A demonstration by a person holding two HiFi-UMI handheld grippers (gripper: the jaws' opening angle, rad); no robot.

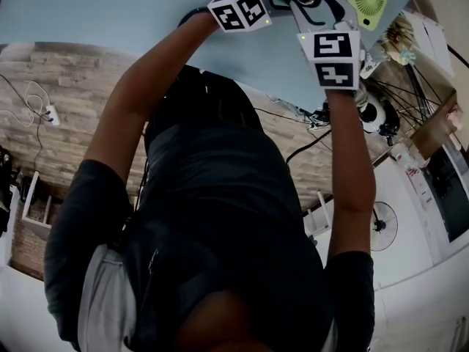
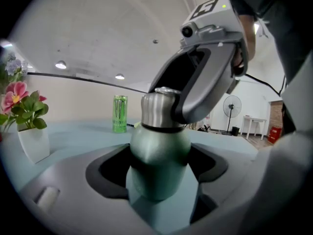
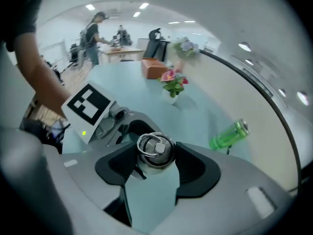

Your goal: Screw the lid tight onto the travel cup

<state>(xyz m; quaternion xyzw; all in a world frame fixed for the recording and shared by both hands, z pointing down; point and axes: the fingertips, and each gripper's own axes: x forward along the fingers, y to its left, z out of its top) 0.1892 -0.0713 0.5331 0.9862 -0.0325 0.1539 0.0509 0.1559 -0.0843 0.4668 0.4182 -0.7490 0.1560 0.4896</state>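
Step in hand: tightening — left gripper (image 2: 160, 168) clamps the cup (image 2: 157, 141), right gripper (image 3: 156, 154) grips the lid (image 3: 155, 148). Next, I judge — more twisting, cup held steady.

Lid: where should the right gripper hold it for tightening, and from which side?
Grip the lid by its round steel side wall, coming down from above, a pad on each side. The ring on top gives no firm hold; the cup stands upright in the left gripper, so the top is free.
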